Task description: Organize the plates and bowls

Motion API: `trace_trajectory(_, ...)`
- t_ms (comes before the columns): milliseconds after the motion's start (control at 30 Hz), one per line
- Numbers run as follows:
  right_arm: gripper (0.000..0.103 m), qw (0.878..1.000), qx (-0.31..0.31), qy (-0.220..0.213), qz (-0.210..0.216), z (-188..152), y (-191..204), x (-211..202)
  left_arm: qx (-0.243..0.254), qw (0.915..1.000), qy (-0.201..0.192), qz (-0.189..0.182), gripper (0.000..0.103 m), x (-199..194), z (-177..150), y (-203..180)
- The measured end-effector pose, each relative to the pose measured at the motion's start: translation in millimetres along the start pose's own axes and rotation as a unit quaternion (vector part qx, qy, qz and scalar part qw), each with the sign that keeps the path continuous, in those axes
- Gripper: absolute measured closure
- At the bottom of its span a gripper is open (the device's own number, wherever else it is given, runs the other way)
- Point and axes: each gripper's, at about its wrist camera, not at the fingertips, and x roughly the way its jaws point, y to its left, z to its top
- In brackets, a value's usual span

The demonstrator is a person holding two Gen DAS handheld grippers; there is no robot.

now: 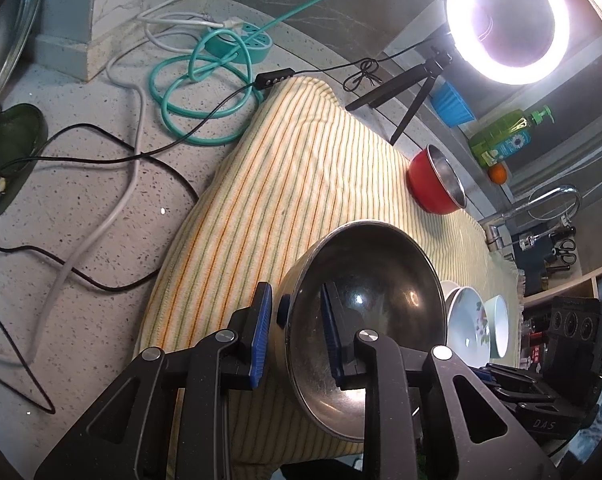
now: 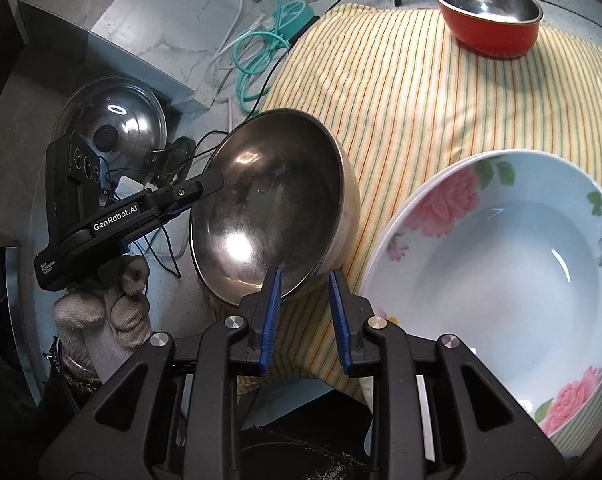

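Observation:
My left gripper (image 1: pixel 297 304) straddles the rim of a large steel bowl (image 1: pixel 365 320), one finger outside and one inside, with a visible gap on the outer side. The bowl is tilted on the striped cloth (image 1: pixel 285 168). In the right wrist view the same steel bowl (image 2: pixel 269 208) leans on its side with the left gripper at its left rim. My right gripper (image 2: pixel 304 280) is open, its fingers either side of the bowl's near rim, not touching. A floral plate stack (image 2: pixel 493 272) lies to the right. A red bowl (image 2: pixel 489 20) sits at the far end of the cloth; it also shows in the left wrist view (image 1: pixel 435 184).
White floral dishes (image 1: pixel 467 324) stand right of the steel bowl. A ring light on a tripod (image 1: pixel 505 20), a teal power strip with coiled cable (image 1: pixel 237 40) and black cords lie on the counter. A pot lid (image 2: pixel 113 120) leans at the left. A tap (image 1: pixel 549 200) is at the right.

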Motion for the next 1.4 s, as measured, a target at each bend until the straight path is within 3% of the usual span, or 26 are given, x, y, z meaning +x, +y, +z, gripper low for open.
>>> trace_trajectory(133,0.073,1.0,-0.002,-0.007,0.001,-1,-1,-10,0.005,1.0,-0.008,0.0,0.08,-6,5,-4)
trace_trajectory(200,0.063,1.0,-0.002,-0.014,0.0,-1,-3,-17,0.002,0.9999,-0.012,-0.002,0.08,-9,9,-6)
trace_trajectory(533,0.061,0.997,0.002,-0.08,-0.01,20,-16,-71,0.044,0.9982,-0.026,-0.032,0.08,-9,41,-50)
trace_trajectory(867,0.06,0.984,0.076,-0.155,-0.052,66,-80,-119,0.091,0.9942,0.002,-0.057,0.08,31,69,-103)
trace_trajectory(1267,0.06,0.975,0.152,-0.152,-0.056,115,-144,-102,0.131,0.9891,0.035,-0.057,0.08,92,108,-157)
trace_trajectory(1400,0.06,0.975,0.154,-0.149,-0.064,128,-151,-90,0.116,0.9893,0.06,-0.065,0.08,115,119,-160)
